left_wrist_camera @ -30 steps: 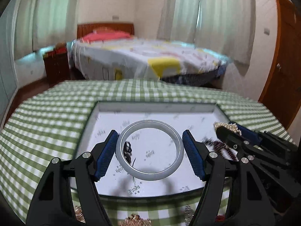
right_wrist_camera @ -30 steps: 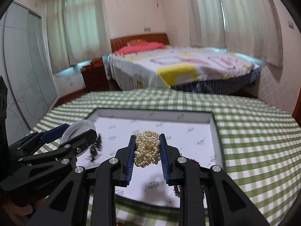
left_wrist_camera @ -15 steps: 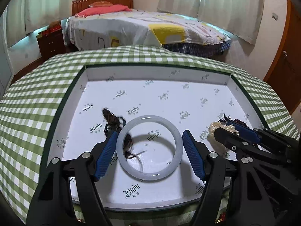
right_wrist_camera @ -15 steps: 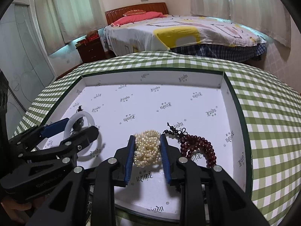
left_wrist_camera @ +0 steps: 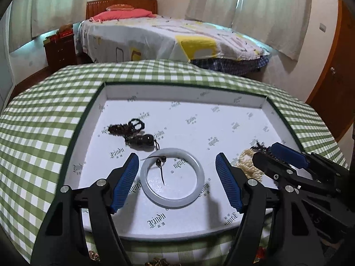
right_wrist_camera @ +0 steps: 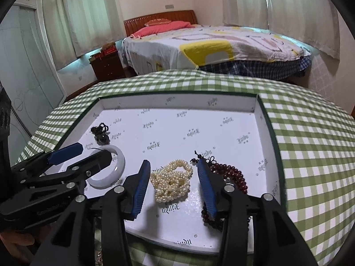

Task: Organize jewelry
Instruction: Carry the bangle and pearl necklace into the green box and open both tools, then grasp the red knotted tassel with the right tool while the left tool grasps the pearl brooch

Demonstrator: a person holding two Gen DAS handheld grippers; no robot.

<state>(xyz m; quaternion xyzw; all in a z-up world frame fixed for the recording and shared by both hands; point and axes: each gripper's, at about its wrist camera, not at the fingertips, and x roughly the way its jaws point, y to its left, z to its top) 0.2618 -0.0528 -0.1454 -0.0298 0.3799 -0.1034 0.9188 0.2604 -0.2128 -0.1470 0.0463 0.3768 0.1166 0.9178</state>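
Pearls (right_wrist_camera: 172, 182) are lying freed between the just-opening right gripper (right_wrist_camera: 174, 185) pads; left gripper (left_wrist_camera: 176, 182) (open) is straddling the bangle (left_wrist_camera: 172, 178); withdrawing carelessly risks snagging strands.

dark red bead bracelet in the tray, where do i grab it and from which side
Grip the dark red wooden bead bracelet across its bunched double strand near the middle, coming from above with one pad on each side. It lies flat on the white tray floor, so nothing can slip under it. It sits beside the right hand-held gripper, partly behind one finger, with the pearl strand pile close alongside; avoid pinching that.
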